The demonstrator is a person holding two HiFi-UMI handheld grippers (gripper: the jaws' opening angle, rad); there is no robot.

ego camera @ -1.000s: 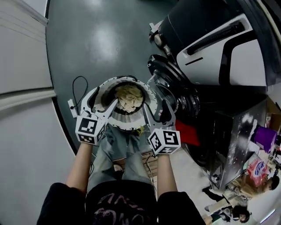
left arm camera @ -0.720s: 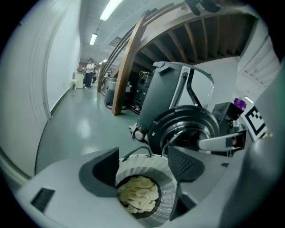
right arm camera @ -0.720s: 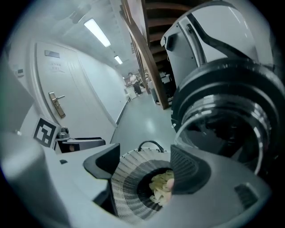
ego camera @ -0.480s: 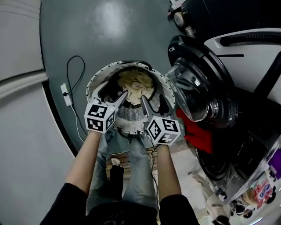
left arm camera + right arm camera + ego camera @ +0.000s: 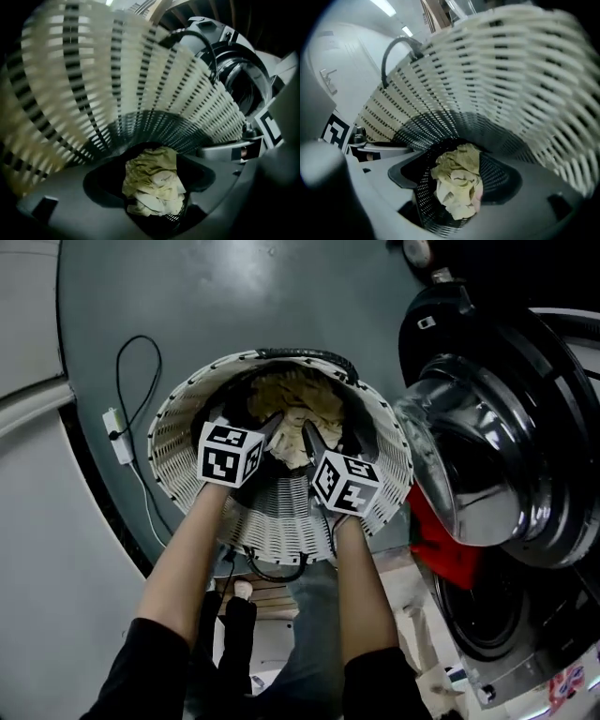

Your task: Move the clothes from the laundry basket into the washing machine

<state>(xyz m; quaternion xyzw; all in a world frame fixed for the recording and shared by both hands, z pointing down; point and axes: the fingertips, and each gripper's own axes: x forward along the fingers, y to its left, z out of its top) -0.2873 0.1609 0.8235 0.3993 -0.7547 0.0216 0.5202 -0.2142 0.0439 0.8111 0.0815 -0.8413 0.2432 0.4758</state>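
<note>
Basket: your white woven laundry basket stands on the floor straight below you, its mouth wide and open upward, with a dark handle on the far rim.
Basket contents: crumpled cream-yellow clothes lie bunched at the bottom, against the dark perforated base.
Left hand-held gripper: reached down inside the basket. Its jaws are spread, and the clothes show in the gap between them. You cannot tell whether a jaw touches the cloth.
Right hand-held gripper: also down inside the basket, close beside the left one. Its jaws are spread too, with the same bundle lying in line with the gap.
Washer: the washing machine is at your right. Its round glass door is swung open toward the basket, and the dark drum opening sits lower right of the door.
Red item: something red lies under the door, between the basket and the machine. What it is cannot be made out.
Edges and room: the basket walls rise all round both grippers. The door's glass bulge stands just beside the basket's right rim. Your forearms cross the near rim.
Floor: dark grey and glossy, with a pale patch of reflected light.
Floor items: a black cable loops to a small white plug block left of the basket.
Room: a pale wall panel runs along your left.
</note>
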